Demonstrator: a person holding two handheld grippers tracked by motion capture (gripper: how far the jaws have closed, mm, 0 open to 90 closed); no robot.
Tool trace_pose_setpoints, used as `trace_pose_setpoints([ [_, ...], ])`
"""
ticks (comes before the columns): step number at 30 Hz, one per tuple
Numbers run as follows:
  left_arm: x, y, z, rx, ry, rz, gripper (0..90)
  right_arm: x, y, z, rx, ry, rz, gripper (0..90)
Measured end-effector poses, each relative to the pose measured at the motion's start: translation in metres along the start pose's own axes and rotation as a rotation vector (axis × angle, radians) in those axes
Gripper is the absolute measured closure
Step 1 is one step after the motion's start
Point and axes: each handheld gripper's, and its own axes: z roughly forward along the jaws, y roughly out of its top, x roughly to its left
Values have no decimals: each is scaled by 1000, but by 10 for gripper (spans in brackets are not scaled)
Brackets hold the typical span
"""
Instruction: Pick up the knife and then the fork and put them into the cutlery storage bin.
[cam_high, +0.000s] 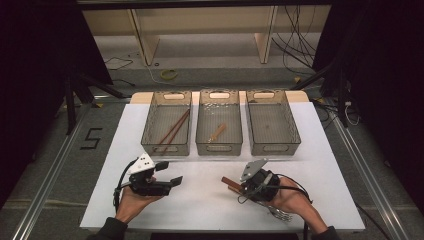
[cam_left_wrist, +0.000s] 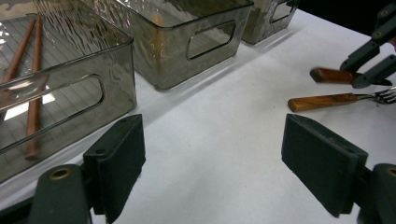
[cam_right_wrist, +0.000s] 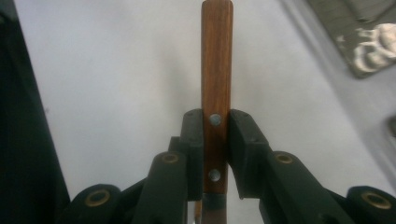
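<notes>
Right gripper (cam_high: 239, 186), near the tabletop's (cam_high: 210, 210) front edge and right of centre: jaws clamped on a wooden-handled utensil (cam_right_wrist: 216, 70). The right gripper view shows the pads pressing both flat sides of the riveted handle, close to where the metal part begins. The handle sticks out ahead of the jaws, pointing toward the tabletop's middle. I judge the grip near the metal end is meant to keep the piece balanced and let the handle lead into a bin. Its working end is hidden under the gripper, so I cannot tell what kind of utensil it is.

A fork (cam_left_wrist: 336, 100) with a similar wooden handle lies flat on the tabletop just beside the held piece, tines toward the front right corner. Probably next in line.

Left gripper (cam_high: 167, 174), front left of centre: jaws wide apart, nothing between them, held over bare tabletop. Reads as waiting.

Three clear grey bins stand in a row along the far edge:
- left bin (cam_high: 150, 127): chopsticks (cam_high: 173, 129), lying diagonally.
- middle bin (cam_high: 200, 127): one small wooden utensil (cam_high: 218, 132); type unclear.
- right bin (cam_high: 294, 125): nothing visible inside.

Contents suggest sorting by type.
</notes>
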Motion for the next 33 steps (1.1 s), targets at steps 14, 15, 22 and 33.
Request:
trace_pose_setpoints([
  [14,3,1,-4,-32,5,-12,211,-35,-3,-27,-150,-28,193,772],
  [15,3,1,-4,-36,6,-15,210,-38,-3,-29,-159,-29,201,772],
  [22,4,1,-6,-43,11,-12,210,-58,3,-46,-218,-71,247,772],
  [33,4,1,-9,-71,11,-18,209,-90,12,-62,-263,-123,310,772],
])
